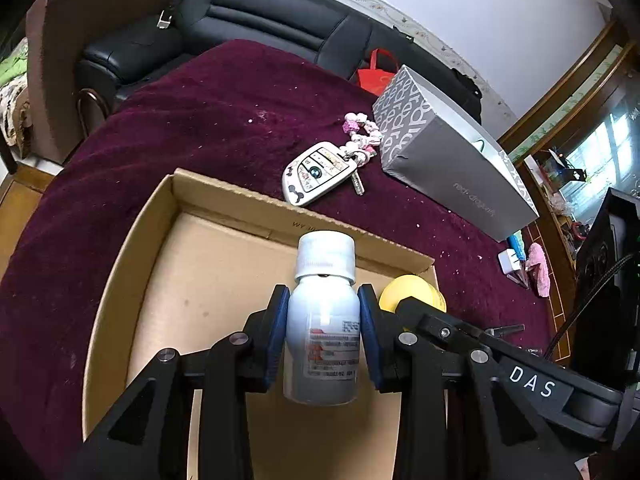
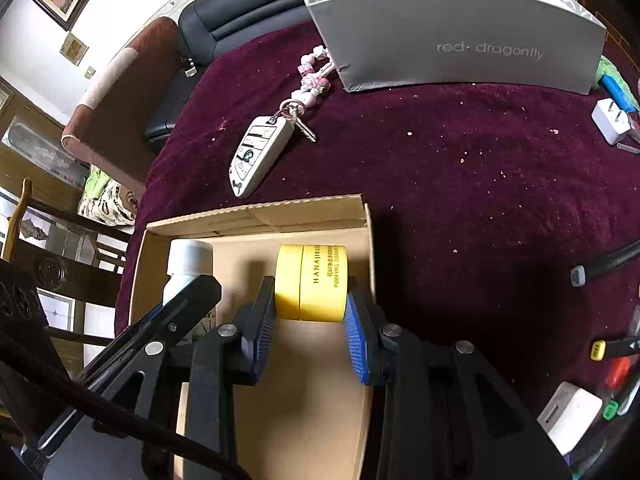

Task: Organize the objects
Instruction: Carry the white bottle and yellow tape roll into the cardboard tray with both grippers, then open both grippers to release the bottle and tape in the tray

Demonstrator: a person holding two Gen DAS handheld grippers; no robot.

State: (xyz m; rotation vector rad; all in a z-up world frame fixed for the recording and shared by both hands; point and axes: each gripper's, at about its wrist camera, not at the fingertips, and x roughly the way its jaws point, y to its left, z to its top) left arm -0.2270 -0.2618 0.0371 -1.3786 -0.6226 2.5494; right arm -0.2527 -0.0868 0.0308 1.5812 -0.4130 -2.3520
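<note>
A shallow cardboard box (image 1: pixel 224 264) sits on a maroon cloth (image 1: pixel 200 120). Over the box, the left gripper (image 1: pixel 323 312) clamps a white bottle (image 1: pixel 322 332); the right gripper (image 2: pixel 310 312) pinches a yellow jar (image 2: pixel 312 282). Only the right wrist view shows the jar's lettering. Beyond the box lie a grey shoebox (image 2: pixel 460 40) and a key fob (image 1: pixel 316 174).

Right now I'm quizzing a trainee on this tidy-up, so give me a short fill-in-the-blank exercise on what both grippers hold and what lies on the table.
1. The left gripper is shut on a white ____ with a ribbed cap.
2. The jar in the right gripper is coloured ____.
3. Both grippers hang above the open ____ box.
4. The car key lies on the ____ tablecloth.

Missing words: bottle; yellow; cardboard; purple
</note>
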